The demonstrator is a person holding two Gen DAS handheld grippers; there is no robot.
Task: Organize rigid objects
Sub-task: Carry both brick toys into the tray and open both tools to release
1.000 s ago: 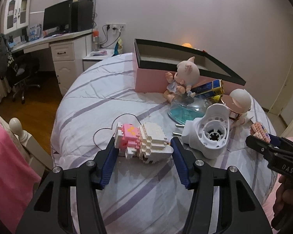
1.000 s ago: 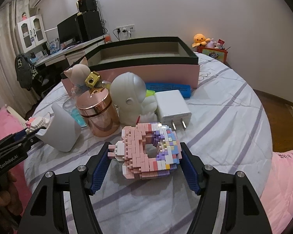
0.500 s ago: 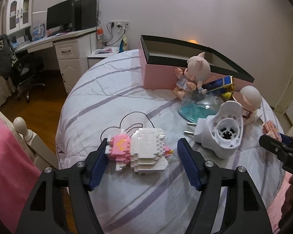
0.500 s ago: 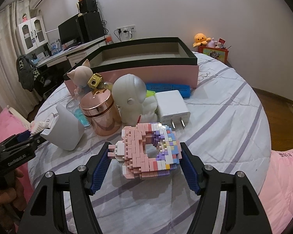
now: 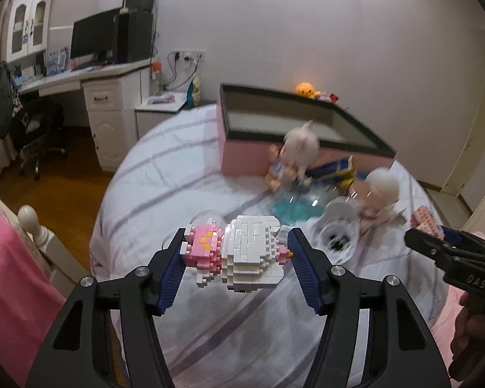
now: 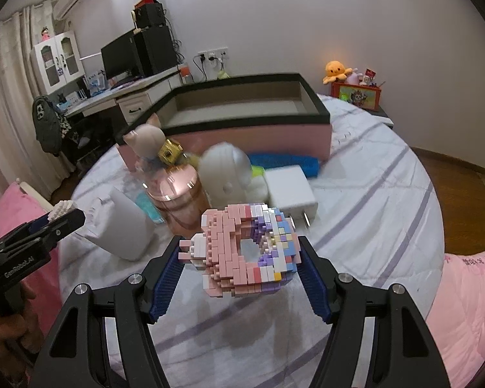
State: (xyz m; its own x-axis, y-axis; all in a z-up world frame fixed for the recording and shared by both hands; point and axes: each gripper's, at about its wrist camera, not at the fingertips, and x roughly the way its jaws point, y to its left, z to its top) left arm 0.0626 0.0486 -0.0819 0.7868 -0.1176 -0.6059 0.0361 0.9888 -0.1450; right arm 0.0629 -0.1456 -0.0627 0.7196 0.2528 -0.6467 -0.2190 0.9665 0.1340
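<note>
My left gripper (image 5: 237, 265) is shut on a white and pink brick figure (image 5: 242, 255) and holds it above the bed. My right gripper (image 6: 241, 258) is shut on a pink and purple brick donut (image 6: 249, 249), also lifted off the bed; the donut shows in the left wrist view (image 5: 426, 221) too. The open pink box with a dark rim (image 5: 242, 152) (image 6: 262, 135) stands at the far side of the round bed. A pig doll (image 5: 296, 152), a white dome figure (image 6: 226, 174), a rose-gold jar (image 6: 181, 194) and a white charger (image 6: 292, 190) lie in front of it.
A white fan-like device (image 5: 338, 236) (image 6: 123, 223) and a blue glass dish (image 5: 291, 205) lie mid-bed. A blue packet (image 6: 284, 163) lies by the box. A desk with a monitor (image 5: 93, 38) stands at the left. A pink quilt (image 6: 462, 307) lies at the right.
Both grippers have risen with their brick models, which now hang above the bed. The left gripper closed on the white and pink figure and lifted it.
</note>
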